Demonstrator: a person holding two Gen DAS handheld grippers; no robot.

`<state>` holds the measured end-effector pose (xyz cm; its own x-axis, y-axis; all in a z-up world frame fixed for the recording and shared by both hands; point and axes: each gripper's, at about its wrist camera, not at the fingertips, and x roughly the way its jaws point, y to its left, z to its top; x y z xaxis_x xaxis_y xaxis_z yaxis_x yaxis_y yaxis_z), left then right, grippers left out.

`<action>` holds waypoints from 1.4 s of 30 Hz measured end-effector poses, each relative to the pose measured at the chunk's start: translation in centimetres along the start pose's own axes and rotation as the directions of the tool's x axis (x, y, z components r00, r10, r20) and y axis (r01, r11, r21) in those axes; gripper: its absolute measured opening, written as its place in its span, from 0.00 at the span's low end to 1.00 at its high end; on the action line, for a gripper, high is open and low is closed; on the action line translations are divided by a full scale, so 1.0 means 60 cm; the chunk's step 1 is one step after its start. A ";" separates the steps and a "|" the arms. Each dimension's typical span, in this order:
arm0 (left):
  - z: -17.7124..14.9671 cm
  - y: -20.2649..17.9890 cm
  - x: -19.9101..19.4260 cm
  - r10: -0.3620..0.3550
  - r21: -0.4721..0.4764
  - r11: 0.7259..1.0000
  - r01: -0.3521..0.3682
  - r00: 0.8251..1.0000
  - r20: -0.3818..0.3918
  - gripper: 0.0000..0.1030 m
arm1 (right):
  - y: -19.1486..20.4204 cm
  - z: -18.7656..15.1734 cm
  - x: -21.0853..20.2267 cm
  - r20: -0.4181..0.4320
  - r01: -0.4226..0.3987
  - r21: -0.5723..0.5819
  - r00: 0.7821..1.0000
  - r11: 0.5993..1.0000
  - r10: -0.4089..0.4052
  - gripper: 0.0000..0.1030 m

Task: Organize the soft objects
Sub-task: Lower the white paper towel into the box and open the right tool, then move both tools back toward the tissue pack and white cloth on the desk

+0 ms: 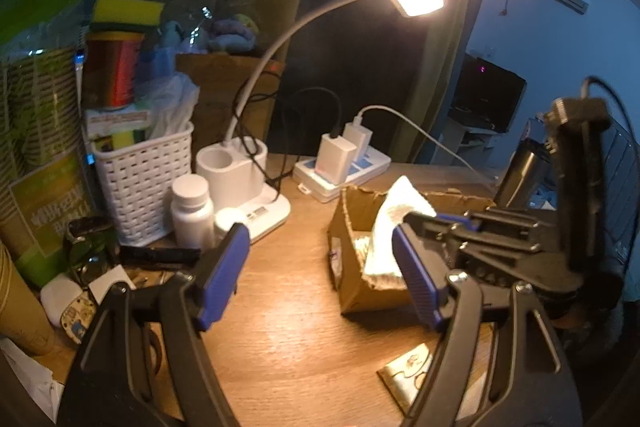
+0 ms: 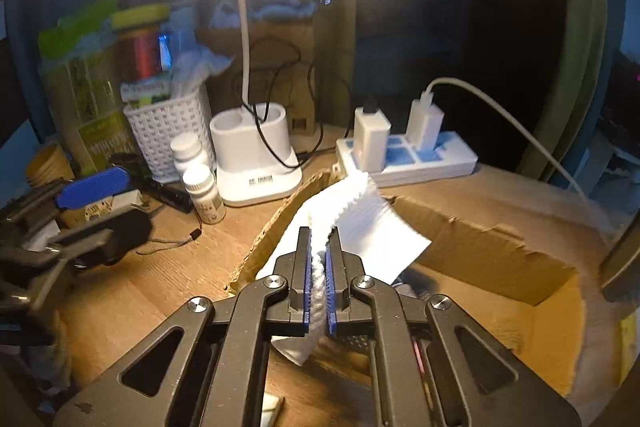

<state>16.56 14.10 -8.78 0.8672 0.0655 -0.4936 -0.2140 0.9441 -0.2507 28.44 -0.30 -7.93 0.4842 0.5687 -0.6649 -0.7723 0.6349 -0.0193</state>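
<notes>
My right gripper (image 2: 319,235) is shut on a white cloth (image 2: 360,223) and holds it over the open cardboard box (image 2: 480,247). In the left wrist view the same cloth (image 1: 394,223) hangs into the box (image 1: 360,291), with the right gripper (image 1: 416,219) pinching it from the right. My left gripper (image 1: 320,267) is open and empty above the wooden desk (image 1: 280,327), just left of the box. One of its blue pads shows in the right wrist view (image 2: 94,187).
A lit desk lamp (image 1: 240,183), two white pill bottles (image 1: 191,211), a white woven basket (image 1: 144,179) full of items, and a power strip with chargers (image 1: 344,163) stand behind. Sunglasses (image 1: 88,247) and clutter lie left. A card (image 1: 408,371) lies near the front.
</notes>
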 end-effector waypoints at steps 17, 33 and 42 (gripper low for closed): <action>-0.004 -0.002 0.001 -0.008 0.002 1.000 0.008 1.000 -0.005 0.72 | -0.003 -0.011 0.044 -0.060 0.006 0.033 0.998 0.999 -0.004 0.36; -0.007 -0.073 -0.044 -0.055 0.056 0.997 0.053 0.998 0.043 0.79 | -0.030 -0.025 -0.111 0.072 0.105 0.063 0.991 0.992 -0.110 0.59; -0.013 -0.119 -0.083 -0.099 0.097 0.991 0.092 0.993 0.064 0.79 | -0.044 -0.065 -0.213 0.127 0.178 0.100 0.974 0.979 -0.190 0.60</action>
<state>13.38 6.78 -5.19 0.9110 -0.0076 -0.4123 -0.0883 0.9731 -0.2130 22.65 -11.30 -2.29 0.6702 0.4999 -0.5486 -0.6291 0.7748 -0.0624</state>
